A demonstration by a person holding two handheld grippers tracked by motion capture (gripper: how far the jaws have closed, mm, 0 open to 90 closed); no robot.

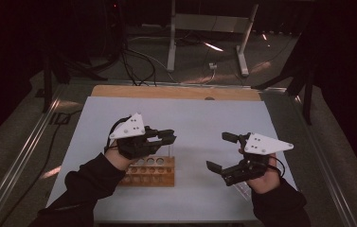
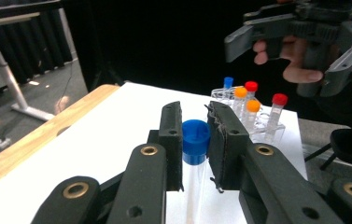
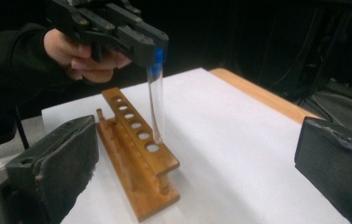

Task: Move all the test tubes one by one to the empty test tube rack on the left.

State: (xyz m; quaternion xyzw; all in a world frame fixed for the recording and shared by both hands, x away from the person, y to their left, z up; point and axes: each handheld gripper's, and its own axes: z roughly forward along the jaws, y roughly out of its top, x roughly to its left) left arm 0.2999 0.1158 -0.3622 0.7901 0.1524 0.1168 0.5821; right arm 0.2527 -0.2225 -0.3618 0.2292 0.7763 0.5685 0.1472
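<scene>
Above wooden rack (image 3: 138,154), left gripper (image 2: 196,135) clamping unlabelled blue-capped tube (image 2: 195,140)

clear tube (image 2: 193,186) base cut off, far caps (image 2: 252,95) blurred

— Setting? 
— Lab-style recording bay: white-topped table (image 1: 185,118), wooden test-tube rack (image 1: 150,171), clear rack of capped tubes (image 2: 253,112).

— Surroundings? 
— Black curtains, floor cables (image 1: 133,61), metal desk frame (image 1: 209,28), dim lighting.
</scene>
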